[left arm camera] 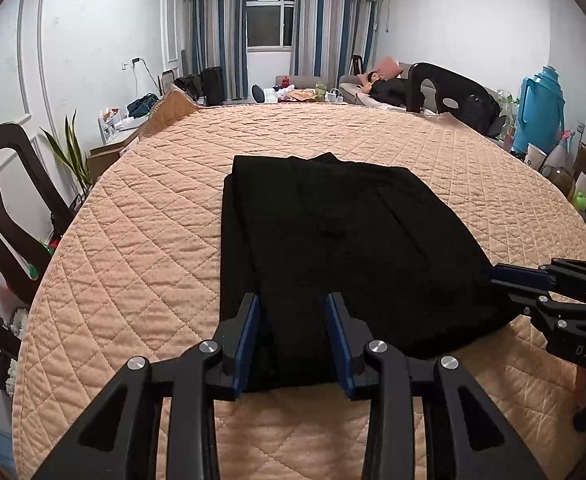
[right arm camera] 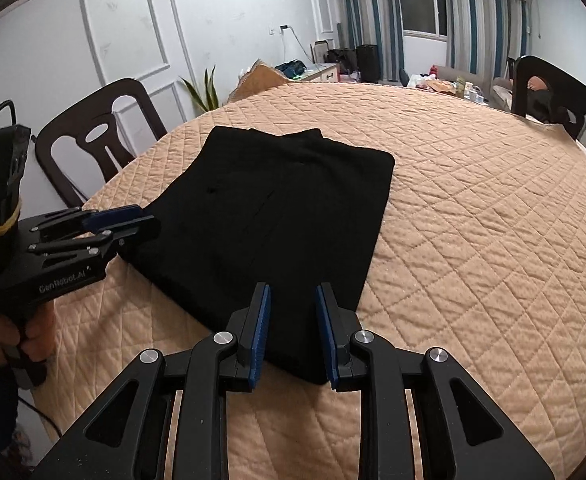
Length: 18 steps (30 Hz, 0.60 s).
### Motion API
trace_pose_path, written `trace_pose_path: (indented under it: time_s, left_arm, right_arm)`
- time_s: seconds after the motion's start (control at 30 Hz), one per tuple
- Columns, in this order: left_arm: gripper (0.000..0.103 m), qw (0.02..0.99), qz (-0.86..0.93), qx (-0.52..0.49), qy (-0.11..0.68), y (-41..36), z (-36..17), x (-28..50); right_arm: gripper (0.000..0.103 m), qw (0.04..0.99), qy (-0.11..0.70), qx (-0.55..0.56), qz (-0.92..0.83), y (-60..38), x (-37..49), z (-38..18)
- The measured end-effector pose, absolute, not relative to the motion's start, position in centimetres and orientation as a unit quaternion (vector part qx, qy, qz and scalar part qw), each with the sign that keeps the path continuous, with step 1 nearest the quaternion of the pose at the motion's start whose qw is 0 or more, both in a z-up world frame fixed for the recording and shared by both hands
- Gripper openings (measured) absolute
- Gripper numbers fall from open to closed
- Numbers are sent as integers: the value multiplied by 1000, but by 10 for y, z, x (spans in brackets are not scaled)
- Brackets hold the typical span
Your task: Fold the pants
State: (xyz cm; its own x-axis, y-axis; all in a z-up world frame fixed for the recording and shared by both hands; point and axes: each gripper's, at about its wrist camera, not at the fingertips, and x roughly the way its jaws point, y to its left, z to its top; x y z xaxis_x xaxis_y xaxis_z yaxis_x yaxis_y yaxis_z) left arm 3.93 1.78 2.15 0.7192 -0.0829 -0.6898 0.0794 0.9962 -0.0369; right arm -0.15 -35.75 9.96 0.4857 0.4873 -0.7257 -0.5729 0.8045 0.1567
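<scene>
Black pants (left arm camera: pixel 333 248) lie folded into a flat rectangle on the round table's peach quilted cover (left arm camera: pixel 141 264). They also show in the right wrist view (right arm camera: pixel 285 208). My left gripper (left arm camera: pixel 293 304) is open, its blue-padded fingers straddling the near edge of the pants, holding nothing. My right gripper (right arm camera: pixel 293 296) is open over the near corner of the pants, empty. Each gripper shows in the other's view: the right gripper (left arm camera: pixel 505 280) at the pants' right edge, the left gripper (right arm camera: pixel 133 220) at their left edge.
Dark wooden chairs stand around the table (left arm camera: pixel 1 208) (right arm camera: pixel 97 136) (right arm camera: pixel 561 96). A blue thermos (left arm camera: pixel 541 108) and clutter sit at the table's right rim. A person lies on a sofa (left arm camera: pixel 385 88) beyond. The quilt (right arm camera: pixel 493 240) spreads wide to the right of the pants.
</scene>
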Motion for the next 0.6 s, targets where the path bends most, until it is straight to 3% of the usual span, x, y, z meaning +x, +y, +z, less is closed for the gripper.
trace_pose_path:
  time_s: [0.53,0.6]
  left_arm:
    - [39,927,-24,8,374,11,22,31]
    - [39,928,-22,4,372,10,24,22]
  right_arm:
    - [25,865,406,-61,290,-358,-7,100]
    - [28,867,406,-53,285,-362,-15,102]
